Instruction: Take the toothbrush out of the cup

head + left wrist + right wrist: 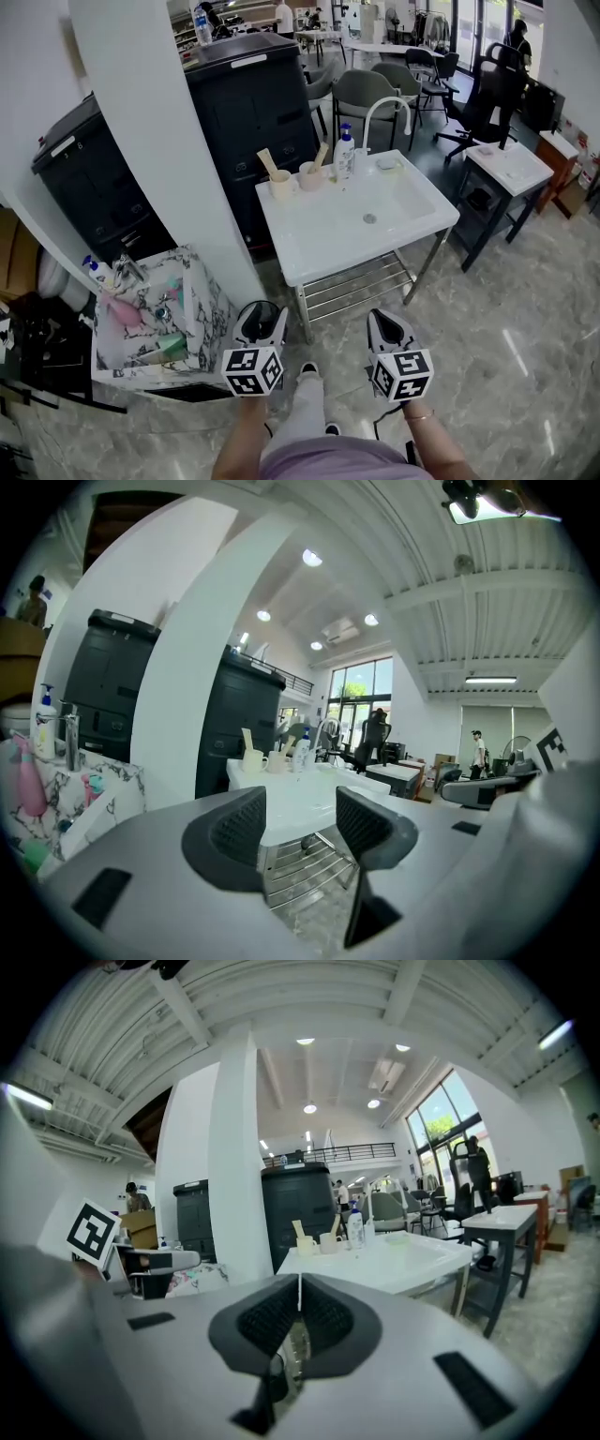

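No words or numbers are showing legibly; the marker cubes (pixel 253 370) are bearing only square black-and-white patterns, and the label on the pump bottle (pixel 345 155) is showing too small.

White sink table (pixel 319 239) on thin metal legs, standing on a shiny grey floor (pixel 506 309). At the back left corner of the top, a pale cup (pixel 280 185), standing up. Just beside it, to the right, a second cup (pixel 310 176), standing up too. Next along the back edge, a white bottle (pixel 345 155) with a blue top, close to the second cup. Behind the sink bowl, a tall bent tap (pixel 369 122). Near the back right corner, a small flat dish (pixel 386 162). In the middle of the bowl, a round drain (pixel 369 218). Under the top, between the legs, a shelf of metal bars (pixel 361 286).
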A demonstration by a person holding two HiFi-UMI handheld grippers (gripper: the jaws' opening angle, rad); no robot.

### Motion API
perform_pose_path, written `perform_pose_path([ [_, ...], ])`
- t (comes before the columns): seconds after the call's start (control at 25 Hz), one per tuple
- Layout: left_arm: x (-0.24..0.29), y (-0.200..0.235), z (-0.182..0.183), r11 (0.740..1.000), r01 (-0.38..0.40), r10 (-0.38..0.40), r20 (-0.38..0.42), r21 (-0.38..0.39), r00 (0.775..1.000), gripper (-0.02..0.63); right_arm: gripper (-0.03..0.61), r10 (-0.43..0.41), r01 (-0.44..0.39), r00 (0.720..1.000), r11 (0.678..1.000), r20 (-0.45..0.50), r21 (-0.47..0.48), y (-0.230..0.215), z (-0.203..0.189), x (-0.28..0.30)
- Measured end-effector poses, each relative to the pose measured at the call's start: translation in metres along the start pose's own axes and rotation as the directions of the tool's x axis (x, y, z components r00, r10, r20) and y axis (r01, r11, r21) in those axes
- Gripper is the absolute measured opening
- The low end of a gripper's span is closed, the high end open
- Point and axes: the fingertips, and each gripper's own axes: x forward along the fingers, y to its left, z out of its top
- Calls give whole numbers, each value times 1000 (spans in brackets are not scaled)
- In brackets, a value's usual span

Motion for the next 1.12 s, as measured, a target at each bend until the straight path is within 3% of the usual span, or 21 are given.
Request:
perform_pose_path([
  [0.44,117,39,10,1000,30,-30,-24,-6,999,224,20,-20,21,1000,1000,-20,13,-35,13,99],
  [0.84,247,105,61,999,44,-45,-12,-18,999,222,20,-51,51,999,998,-10,25,-62,63,232],
  [1.12,308,155,83,999,22,-22,-5,-34,1000,207,20,-49,49,999,998,-18,39,-67,76,299],
])
